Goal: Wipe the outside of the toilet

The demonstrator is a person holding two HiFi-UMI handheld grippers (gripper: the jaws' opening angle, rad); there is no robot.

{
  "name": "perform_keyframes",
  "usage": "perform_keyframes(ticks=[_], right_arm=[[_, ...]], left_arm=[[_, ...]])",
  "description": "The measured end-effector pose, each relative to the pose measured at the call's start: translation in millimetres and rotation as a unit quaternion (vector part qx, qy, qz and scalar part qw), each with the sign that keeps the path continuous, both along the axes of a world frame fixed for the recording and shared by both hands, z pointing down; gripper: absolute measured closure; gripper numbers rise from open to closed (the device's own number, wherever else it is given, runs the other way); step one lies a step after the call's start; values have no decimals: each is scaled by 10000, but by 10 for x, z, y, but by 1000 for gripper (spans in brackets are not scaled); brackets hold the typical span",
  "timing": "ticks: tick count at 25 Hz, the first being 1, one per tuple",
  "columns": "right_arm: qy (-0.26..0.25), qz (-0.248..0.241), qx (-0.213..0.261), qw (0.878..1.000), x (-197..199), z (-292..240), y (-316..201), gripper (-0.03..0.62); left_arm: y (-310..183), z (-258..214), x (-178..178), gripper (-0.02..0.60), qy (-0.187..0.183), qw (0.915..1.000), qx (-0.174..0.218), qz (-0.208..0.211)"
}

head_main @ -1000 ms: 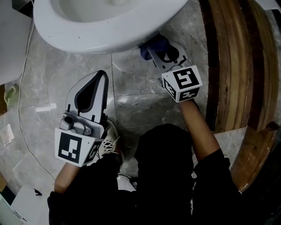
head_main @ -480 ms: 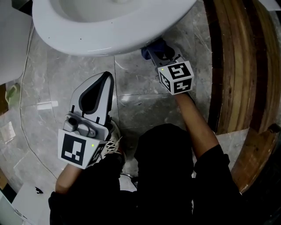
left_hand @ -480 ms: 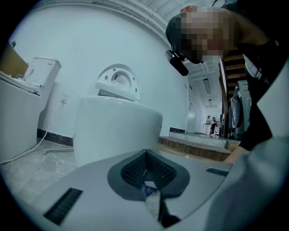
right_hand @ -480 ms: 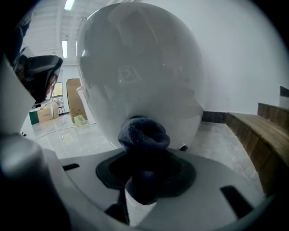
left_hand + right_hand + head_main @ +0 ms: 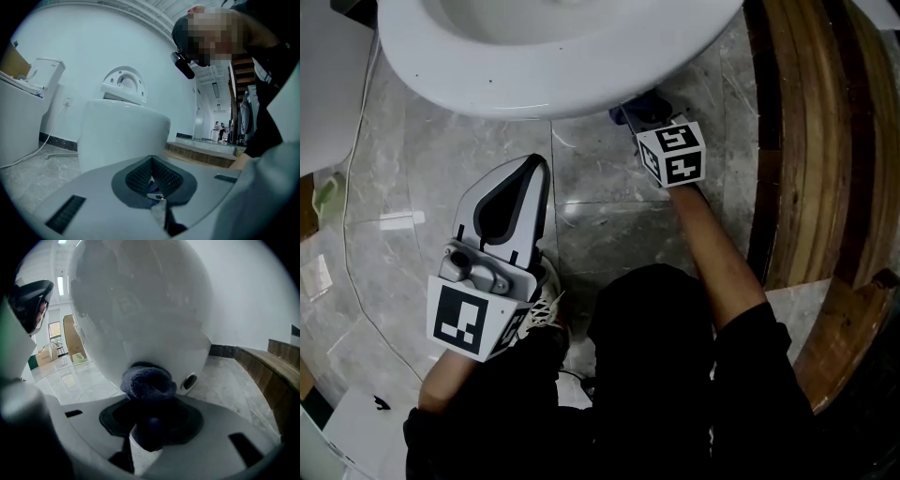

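Note:
The white toilet (image 5: 553, 66) fills the top of the head view; its bowl underside (image 5: 140, 310) looms in the right gripper view. My right gripper (image 5: 639, 114) reaches under the bowl's front rim, shut on a dark blue cloth (image 5: 149, 383) that presses against the porcelain. The cloth (image 5: 639, 103) peeks out beneath the rim in the head view. My left gripper (image 5: 532, 169) hovers over the floor in front of the toilet, apart from it, its jaws shut with nothing held. In the left gripper view the toilet base (image 5: 123, 133) stands ahead.
Grey marble floor tiles (image 5: 609, 225) surround the toilet. A wooden step (image 5: 811, 141) runs along the right. A white cable (image 5: 352, 187) trails on the floor at left. A second toilet (image 5: 23, 117) stands at left. The person's knees and shoe (image 5: 546, 305) are below.
My right gripper has pushed further up and in under the bowl's rim with the cloth. The left gripper has shifted slightly right and stayed shut.

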State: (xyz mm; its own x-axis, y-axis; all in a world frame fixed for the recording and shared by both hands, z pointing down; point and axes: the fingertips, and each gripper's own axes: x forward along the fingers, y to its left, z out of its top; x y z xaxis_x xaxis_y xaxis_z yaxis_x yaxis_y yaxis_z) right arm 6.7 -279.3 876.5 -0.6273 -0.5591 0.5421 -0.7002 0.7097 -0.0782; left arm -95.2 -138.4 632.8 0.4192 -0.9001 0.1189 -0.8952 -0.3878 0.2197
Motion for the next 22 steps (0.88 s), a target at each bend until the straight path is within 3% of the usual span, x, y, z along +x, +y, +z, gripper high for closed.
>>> perform_keyframes(ticks=[6,9,15,22], right_arm=[[168,-141,77,9997,103,-60,55,458],[14,-201,198,9996,224,-313,76,459],[-270,-385,782,9958,489,-1180,128,459],[-951,-634,1504,9820,442,-2494,249,458]], left_arm=[[5,-52,54,571,20,10000,69,37],[14,-83,66,571,3,10000,86,21],[60,-121,93,571,-91,9999,104,42],[82,-139,67,571,-86,9999,125,-14]])
